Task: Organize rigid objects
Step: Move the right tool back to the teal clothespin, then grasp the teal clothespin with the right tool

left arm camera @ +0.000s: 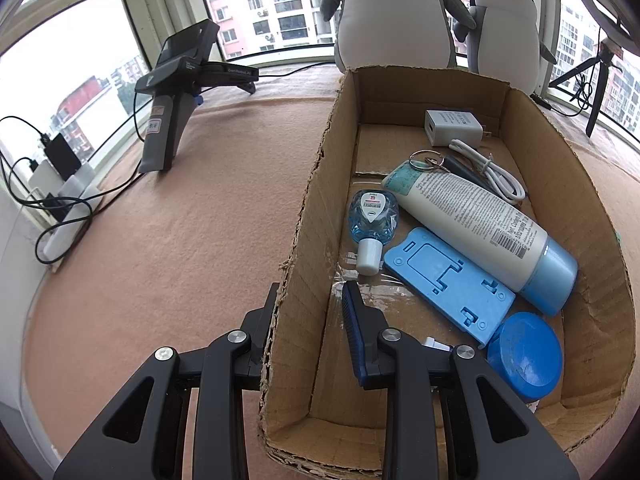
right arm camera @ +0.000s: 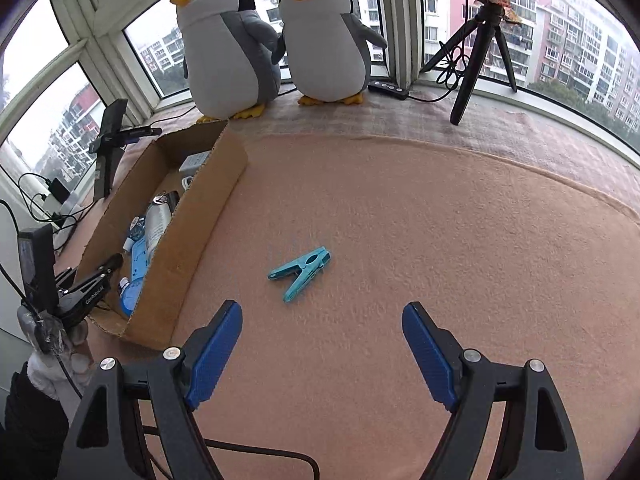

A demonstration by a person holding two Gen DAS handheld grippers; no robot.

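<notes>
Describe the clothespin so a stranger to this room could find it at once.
Start at the cardboard box in front of the two plush penguins. On the bare pink blanket beside it, ahead of the right gripper, lies a teal clothespin. It is the only loose item outside the box.

Left gripper point(left arm camera: 310, 316): its left finger sits behind the box point(left arm camera: 316, 208) wall, pad hidden; whether both pads touch the cardboard can't be told.

Small white item point(left arm camera: 436, 345) by the lid point(left arm camera: 524, 356) is mostly covered by the gripper arm, so no ID.

Tube point(left arm camera: 476, 224) print is too small to read. Keyring point(left arm camera: 426, 159): what hangs on it is tucked behind the tube.

Big penguin point(left arm camera: 390, 12) has its head cut off by the top edge in the left view.

Right view: box contents mostly hidden by the near wall, only blue bits showing. Hand point(right arm camera: 78, 354) is partly covered by tape and cable. Ring at the top edge is cut off.
</notes>
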